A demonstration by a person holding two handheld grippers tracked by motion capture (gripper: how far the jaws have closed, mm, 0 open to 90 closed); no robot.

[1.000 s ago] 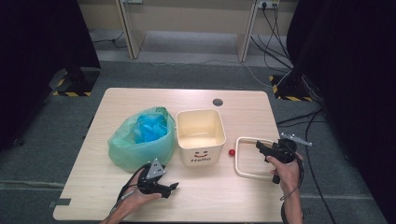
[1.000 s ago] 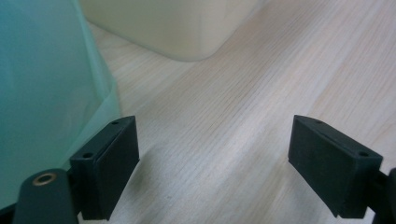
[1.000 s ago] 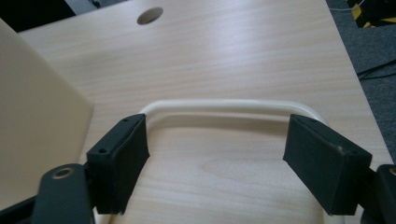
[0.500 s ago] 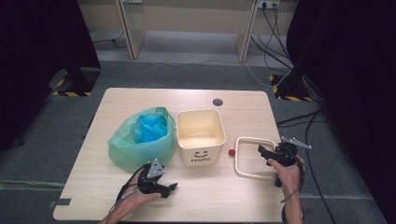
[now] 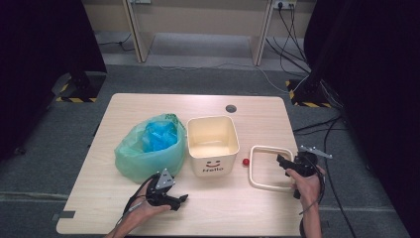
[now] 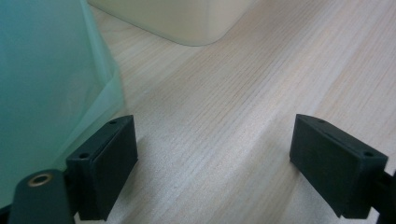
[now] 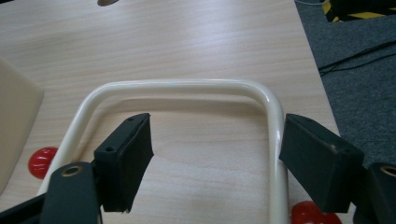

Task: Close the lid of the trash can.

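My left tool [image 5: 173, 200] sits low at the near edge of the tabletop [image 5: 247, 218], jaws spread wide with bare wood between them in the left gripper view, and the green bag [image 6: 42, 93] is just beside one jaw. Over on my right, the right tool [image 5: 286, 166] is spread as well, straddling the near right side of the cream frame [image 5: 270, 148]: in the right gripper view one jaw sits inside the loop, the other outside the rail [image 7: 275, 135], and I can't tell whether either pad touches it. The frame lies flat on the tabletop, right of the cream bin [image 5: 213, 144]. A red ball [image 5: 245, 162] rests between bin and frame, and another red ball [image 7: 310, 213] peeks out by my outer jaw. Farther out, the bag holds something blue [image 5: 158, 136], snug against the bin's left wall.
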